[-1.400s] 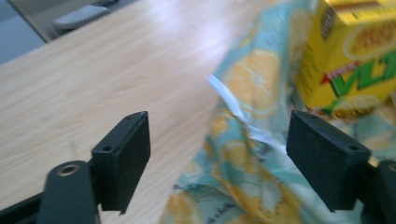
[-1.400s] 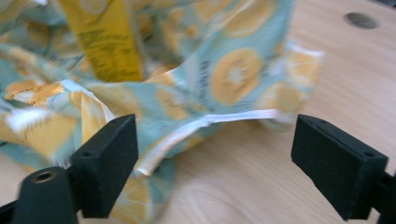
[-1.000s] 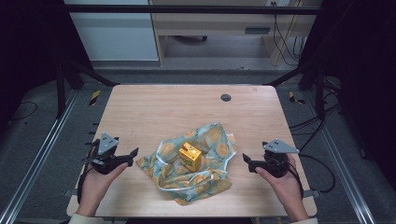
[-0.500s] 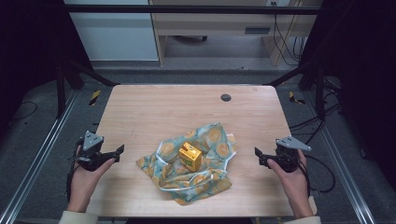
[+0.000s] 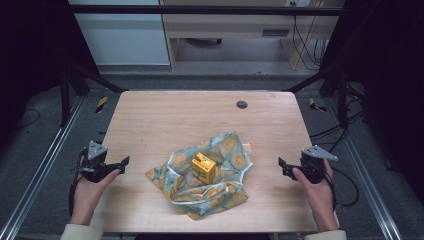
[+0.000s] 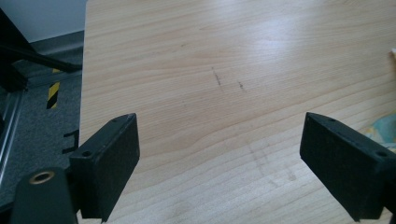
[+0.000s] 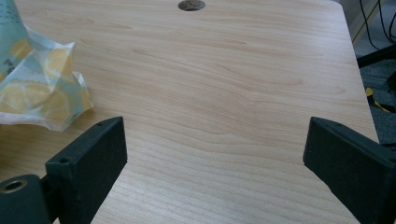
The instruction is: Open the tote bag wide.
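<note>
1. Desk point(image 5: 165, 115): light wood top with rounded corners, and a small dark round grommet point(image 5: 242, 104) near the far edge, right of centre.
2. Cloth point(image 5: 225, 150): pale teal with orange-slice print, lying crumpled and partly spread on the near half of the desk, roughly central. White trim shows along several folds.
3. Box point(image 5: 204, 167): small, yellow-orange carton, standing upright on the cloth near its middle, slightly turned to the desk edges.
4. Left gripper point(image 5: 120, 164): held in the person's left hand point(image 5: 87, 192) at the desk's left edge, pointing inward toward the cloth, well apart from it. Jaws spread wide with nothing between them; in the left gripper view point(image 6: 219, 158) bare wood with faint dark scuffs lies between them, and a sliver of the cloth at the right edge.
5. Right gripper point(image 5: 283, 168): held in the person's right hand point(image 5: 317, 192) over the desk near its right edge, pointing inward, near the cloth's right side but not touching it. Jaws wide apart and empty; in the right gripper view point(image 7: 215, 154) a corner of the cloth lies at upper left, the grommet at top.
6. Surroundings: dark metal frame rails beside the desk, grey floor, cables at right.
</note>
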Demonstrator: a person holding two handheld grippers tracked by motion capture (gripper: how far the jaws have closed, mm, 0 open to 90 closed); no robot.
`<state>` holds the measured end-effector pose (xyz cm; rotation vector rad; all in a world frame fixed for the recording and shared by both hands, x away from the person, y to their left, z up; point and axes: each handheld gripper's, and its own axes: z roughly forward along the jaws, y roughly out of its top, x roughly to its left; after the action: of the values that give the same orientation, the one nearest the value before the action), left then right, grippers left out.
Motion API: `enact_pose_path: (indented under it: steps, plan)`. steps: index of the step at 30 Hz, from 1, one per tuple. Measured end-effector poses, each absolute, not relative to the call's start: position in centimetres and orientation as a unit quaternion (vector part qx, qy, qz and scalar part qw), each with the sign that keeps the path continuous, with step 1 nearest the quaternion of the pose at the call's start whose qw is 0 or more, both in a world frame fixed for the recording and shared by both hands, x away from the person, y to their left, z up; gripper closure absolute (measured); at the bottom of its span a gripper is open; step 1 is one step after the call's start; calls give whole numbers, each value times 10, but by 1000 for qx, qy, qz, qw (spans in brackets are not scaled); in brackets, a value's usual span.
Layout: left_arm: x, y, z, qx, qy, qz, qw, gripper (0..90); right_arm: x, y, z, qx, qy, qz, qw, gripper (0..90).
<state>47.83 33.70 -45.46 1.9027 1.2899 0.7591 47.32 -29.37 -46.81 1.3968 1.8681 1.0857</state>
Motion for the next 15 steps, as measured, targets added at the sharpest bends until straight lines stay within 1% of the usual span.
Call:
enact_pose_path:
  steps: [10, 15]
  plan:
    - [485, 337, -465, 746, 501, 282, 336, 95, 479, -300, -477, 531, 700, 395, 270, 58]
    - [488, 333, -472, 760, 491, 275, 324, 75, 480, -299, -482, 531, 706, 392, 256, 55]
